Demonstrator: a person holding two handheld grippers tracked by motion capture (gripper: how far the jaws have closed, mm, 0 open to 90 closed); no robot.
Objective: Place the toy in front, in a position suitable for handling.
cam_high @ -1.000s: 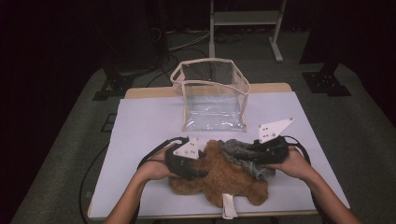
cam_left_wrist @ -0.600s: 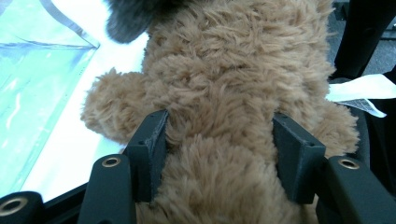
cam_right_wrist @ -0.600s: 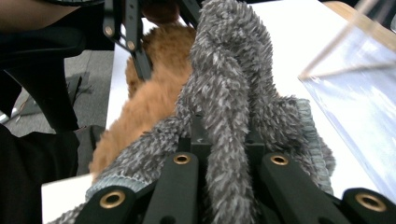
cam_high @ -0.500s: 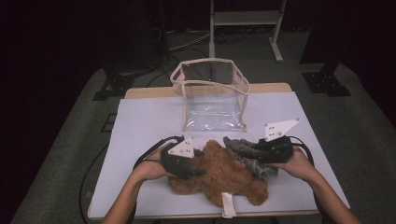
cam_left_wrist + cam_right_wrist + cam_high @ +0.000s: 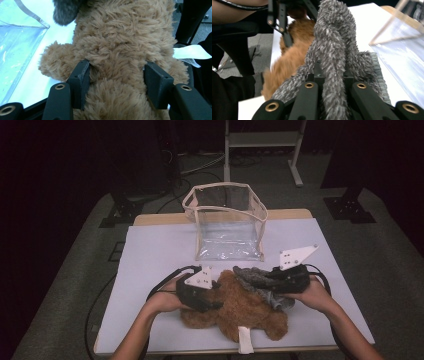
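Both toys are grabbed but nothing's in the clear bag [image 5: 227,220] yet. The brown teddy bear [image 5: 240,312] lies on the worktop [image 5: 150,250] just in front of the bag, left claw [image 5: 116,82] clenched around its body. Right claw [image 5: 332,82] pinches the grey plush toy [image 5: 332,45]; the high view hides both grips.

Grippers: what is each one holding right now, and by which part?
The left gripper clamps the brown plush toy across its furry body. The right gripper is shut on a strand of the grey fuzzy cloth.
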